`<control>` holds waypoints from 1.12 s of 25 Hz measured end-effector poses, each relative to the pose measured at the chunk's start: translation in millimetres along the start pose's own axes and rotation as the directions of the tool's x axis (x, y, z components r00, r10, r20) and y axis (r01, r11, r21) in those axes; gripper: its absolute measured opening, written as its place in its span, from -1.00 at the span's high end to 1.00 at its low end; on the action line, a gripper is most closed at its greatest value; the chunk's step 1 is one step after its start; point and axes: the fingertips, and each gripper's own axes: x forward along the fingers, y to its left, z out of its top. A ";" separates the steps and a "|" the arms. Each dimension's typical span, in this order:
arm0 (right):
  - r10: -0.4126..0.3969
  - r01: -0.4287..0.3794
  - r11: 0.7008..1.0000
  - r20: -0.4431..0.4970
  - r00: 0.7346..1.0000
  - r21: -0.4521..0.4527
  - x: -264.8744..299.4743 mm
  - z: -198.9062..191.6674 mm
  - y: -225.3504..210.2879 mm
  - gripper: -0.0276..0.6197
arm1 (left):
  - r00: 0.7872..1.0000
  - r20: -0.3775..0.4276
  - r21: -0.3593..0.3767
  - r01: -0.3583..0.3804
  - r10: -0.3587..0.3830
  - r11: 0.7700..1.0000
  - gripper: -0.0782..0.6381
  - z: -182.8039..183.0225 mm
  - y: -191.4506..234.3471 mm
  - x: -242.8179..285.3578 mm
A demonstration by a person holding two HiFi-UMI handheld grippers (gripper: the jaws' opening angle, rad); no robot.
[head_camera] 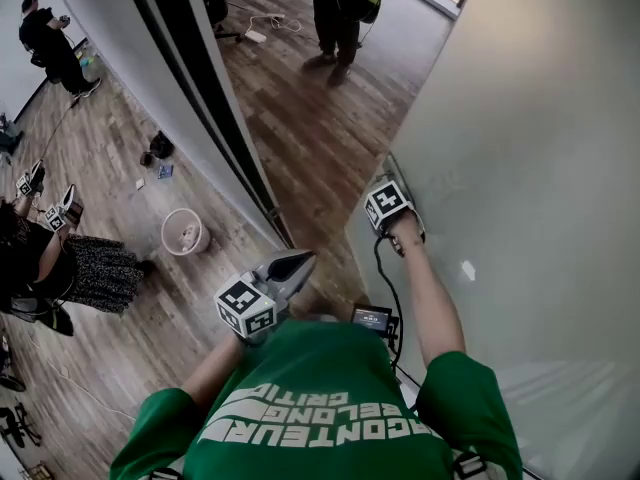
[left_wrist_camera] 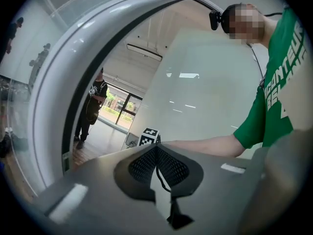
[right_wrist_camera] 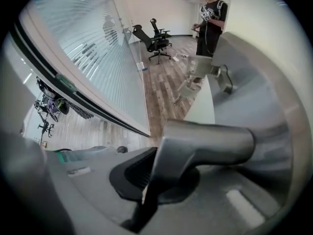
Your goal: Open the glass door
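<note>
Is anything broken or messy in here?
Nothing looks broken or spilled. The only untidy bit is a few small things lying loose on the wood floor near a round bin. The glass door looks whole, and the right gripper is shut on its handle.

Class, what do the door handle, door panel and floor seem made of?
The door handle looks like satin-finished metal: grey, soft streaked highlights. The door panel is probably frosted glass: pale, milky, dim reflections. The floor is wood or wood-look laminate: brown grained planks.
</note>
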 end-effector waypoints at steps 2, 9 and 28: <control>-0.006 0.006 1.000 0.011 1.000 0.015 3.4 -0.3 -10.8 0.93 | 1.000 -0.003 0.002 0.015 -0.015 1.000 0.73 -5.5 -3.1 8.1; -0.028 0.026 0.996 0.023 0.999 0.091 3.4 -9.5 -65.8 0.93 | 0.994 -0.053 0.014 0.097 -0.096 0.995 0.73 -18.0 -21.5 48.5; -0.084 0.071 0.947 0.028 0.996 0.314 -14.2 -65.0 -229.6 0.93 | 0.949 -0.124 -0.009 0.292 -0.291 0.956 0.73 -11.1 -28.9 188.6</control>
